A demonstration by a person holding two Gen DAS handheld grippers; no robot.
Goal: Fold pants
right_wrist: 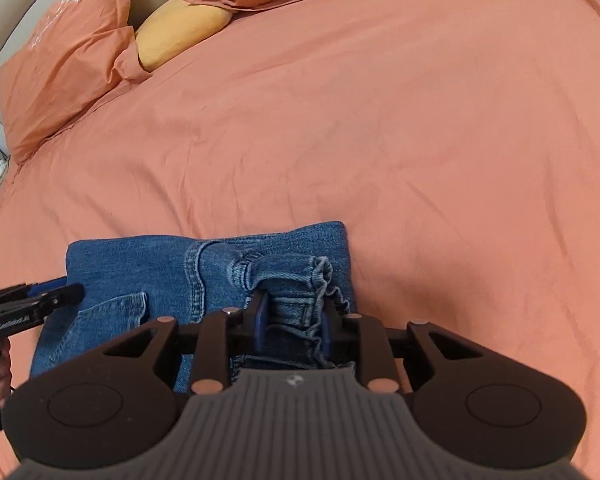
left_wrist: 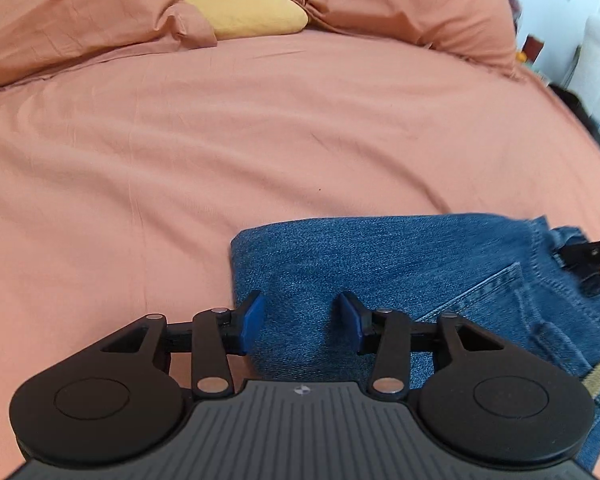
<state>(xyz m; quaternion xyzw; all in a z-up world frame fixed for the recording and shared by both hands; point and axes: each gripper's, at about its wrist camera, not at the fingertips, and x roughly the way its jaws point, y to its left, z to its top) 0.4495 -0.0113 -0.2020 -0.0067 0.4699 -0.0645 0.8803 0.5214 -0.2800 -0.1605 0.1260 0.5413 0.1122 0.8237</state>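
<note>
Jeans folded, R gripper pinching hem, maybe

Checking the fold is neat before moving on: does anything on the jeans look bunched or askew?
Yes. The frayed hem cuffs of the folded blue denim jeans sit bunched and rumpled on top, between the right gripper fingers, threads dangling.

Faded mid-blue denim pants with lighter blue stitching, lying on a bed with a plain salmon-orange sheet. Matching orange pillows, one with a faint white print, and a mustard-yellow cushion between them. The black left hand-held gripper has bright blue pads.
</note>
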